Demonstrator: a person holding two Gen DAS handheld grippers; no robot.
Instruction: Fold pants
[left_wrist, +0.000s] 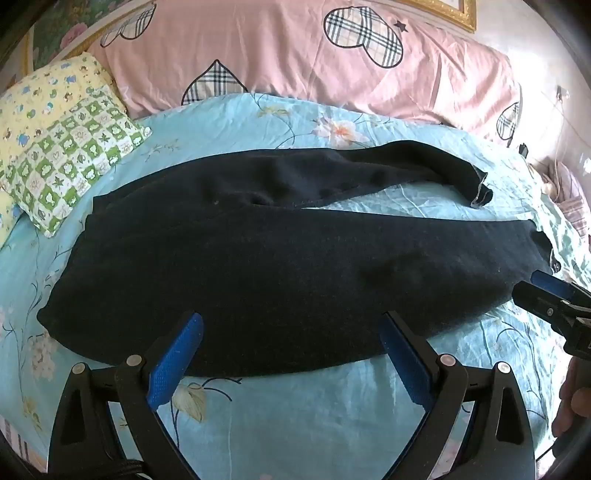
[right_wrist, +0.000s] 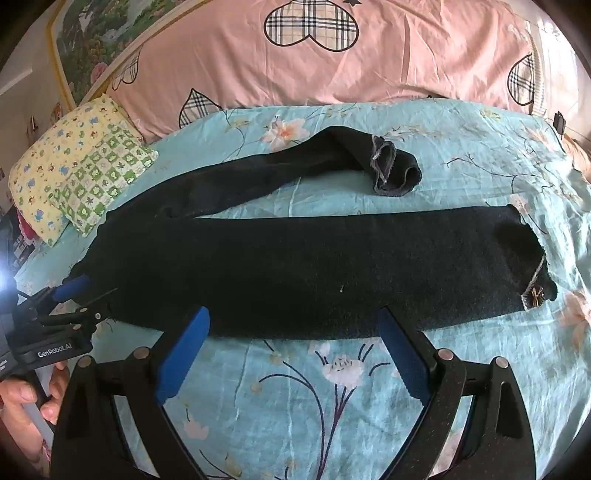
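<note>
While both sets of jaws stand spread wide with nothing between them, the fold is not yet begun, so the grasp points matter most. The left gripper (left_wrist: 291, 354) hovers over the near edge of the black pants (left_wrist: 280, 266) toward the waist end, and the right gripper (right_wrist: 295, 350) hovers over the same near edge further along the near leg, closer to the cuff (right_wrist: 535, 291).

The pants lie lengthwise across the middle of the bed (right_wrist: 332, 406), on its blue floral sheet, waist toward the left edge near the patterned pillow (left_wrist: 62, 147). The near leg lies flat and straight; the far leg (right_wrist: 295, 162) angles away toward the pink quilt (right_wrist: 369, 74), its cuff crumpled and turned back.

A good first step, as I judge it, is to bring one leg onto the other. Each gripper should pinch both layers of the near leg's edge without catching the sheet, and both should lift together and carry it over evenly. The rumpled far cuff probably needs smoothing first, or the legs will not match.
</note>
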